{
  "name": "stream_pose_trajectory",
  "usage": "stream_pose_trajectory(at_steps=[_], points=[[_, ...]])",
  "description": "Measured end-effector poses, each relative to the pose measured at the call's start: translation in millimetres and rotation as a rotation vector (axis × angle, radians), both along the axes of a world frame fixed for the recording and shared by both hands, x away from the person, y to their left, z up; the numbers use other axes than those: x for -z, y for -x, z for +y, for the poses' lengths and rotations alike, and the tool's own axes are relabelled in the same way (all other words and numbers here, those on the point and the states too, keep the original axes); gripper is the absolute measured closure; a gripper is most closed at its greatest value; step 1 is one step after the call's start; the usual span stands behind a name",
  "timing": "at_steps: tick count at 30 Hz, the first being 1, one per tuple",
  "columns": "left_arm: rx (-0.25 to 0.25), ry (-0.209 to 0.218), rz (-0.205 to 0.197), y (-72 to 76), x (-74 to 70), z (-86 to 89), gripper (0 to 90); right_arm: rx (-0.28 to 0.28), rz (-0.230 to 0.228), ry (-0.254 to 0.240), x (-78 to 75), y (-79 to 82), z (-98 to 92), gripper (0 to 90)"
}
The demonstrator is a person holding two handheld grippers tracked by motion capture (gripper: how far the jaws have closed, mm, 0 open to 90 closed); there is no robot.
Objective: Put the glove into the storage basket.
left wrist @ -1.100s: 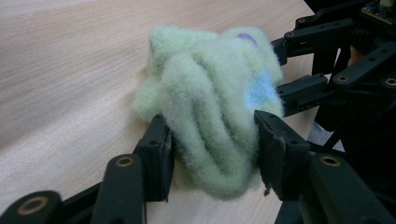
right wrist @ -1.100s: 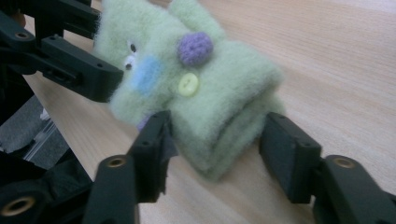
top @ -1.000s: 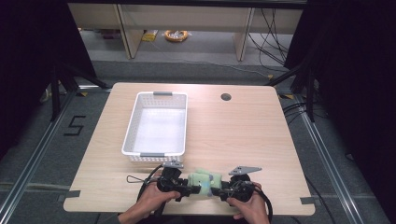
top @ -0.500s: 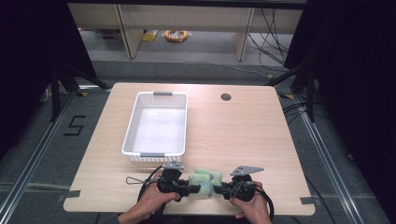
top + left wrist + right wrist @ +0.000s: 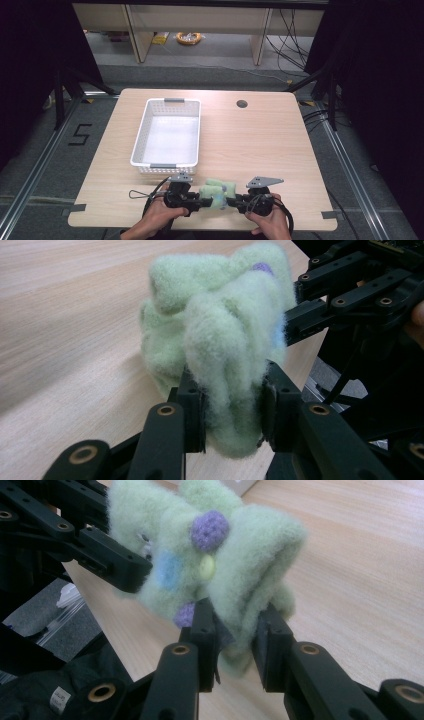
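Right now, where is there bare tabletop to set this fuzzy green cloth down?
The wooden tabletop is bare between the white plastic basket and its right edge, up to the round cable hole. The near edge is crowded: both claws grip the fuzzy pale-green cloth there.

1. The left gripper [image 5: 202, 202] and right gripper [image 5: 231, 202] are showing black jaws with brass-coloured pivot rings.
2. Each is wearing 1 grey three-cornered plate.
3. Black cables are trailing behind.

Bunched pale-green fleece cloth [image 5: 216, 192], purple dots, near table edge
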State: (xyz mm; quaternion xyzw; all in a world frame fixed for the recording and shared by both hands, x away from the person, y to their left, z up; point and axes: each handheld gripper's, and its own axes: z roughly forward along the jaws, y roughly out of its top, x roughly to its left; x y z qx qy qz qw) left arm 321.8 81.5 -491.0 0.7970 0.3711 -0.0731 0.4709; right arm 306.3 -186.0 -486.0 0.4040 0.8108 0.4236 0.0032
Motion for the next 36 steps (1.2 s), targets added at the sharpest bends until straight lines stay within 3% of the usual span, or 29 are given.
stream_pose_trajectory(at_steps=[1,3,4,6,7,11,13,15,18,19,24,25,26,33,34,35,36], points=[[0.007,0.018,0.004,-0.1,-0.3,1.0,67.3,0.002,0.001,0.000,-1.2,0.6,0.9,74.0],[-0.002,-0.002,-0.006,0.9,-3.8,2.8,67.2,-0.011,0.003,-0.013,-2.4,0.2,3.4,74.0],[-0.003,0.013,-0.007,0.7,-4.5,3.1,67.2,-0.005,-0.001,0.003,-4.2,0.4,3.7,74.0],[0.009,0.017,-0.011,-0.8,-6.7,4.9,67.2,-0.014,-0.006,-0.011,-5.4,-1.3,4.8,74.0],[0.001,0.013,-0.014,-0.8,-8.6,5.3,67.2,0.001,0.024,-0.024,-7.5,0.8,6.7,74.0],[-0.004,0.016,-0.027,-2.8,-15.1,7.4,67.3,-0.017,-0.020,-0.021,-11.9,-3.2,5.8,74.1],[0.006,0.024,-0.031,-3.9,-18.4,8.8,67.3,0.008,0.001,-0.021,-16.0,-1.5,8.0,74.0],[0.000,0.033,-0.026,-4.4,-23.1,10.7,67.3,-0.021,-0.021,-0.030,-17.3,-5.7,7.7,74.0],[-0.007,0.017,-0.045,-8.5,-31.1,15.0,67.2,-0.017,-0.010,-0.033,-25.2,-8.2,11.4,74.1],[-0.012,0.010,-0.058,-9.9,-34.7,16.1,67.2,-0.026,-0.034,-0.033,-26.9,-11.1,11.8,74.1],[-0.014,0.007,-0.063,-18.7,-47.7,23.6,67.2,-0.020,-0.019,-0.047,-40.4,-17.9,19.9,74.1],[-0.016,-0.002,-0.069,-20.0,-50.3,24.9,67.2,-0.038,-0.052,-0.042,-41.8,-22.5,20.5,74.1],[-0.022,-0.007,-0.074,-21.2,-52.7,26.1,67.2,-0.021,-0.032,-0.047,-45.1,-22.2,23.3,74.1],[-0.042,0.005,-0.054,-34.2,-65.1,38.8,67.2,-0.044,-0.035,-0.051,-57.7,-39.8,32.8,74.1],[-0.051,0.004,-0.052,-35.8,-66.8,40.9,67.2,-0.039,-0.016,-0.061,-60.3,-41.5,36.5,74.1],[-0.055,0.000,-0.051,-37.5,-68.6,43.5,67.2,-0.052,-0.037,-0.050,-61.8,-45.8,37.2,74.1],[-0.062,0.003,-0.045,-39.0,-70.5,45.6,67.2,-0.038,-0.009,-0.058,-64.6,-46.2,40.8,74.1]])
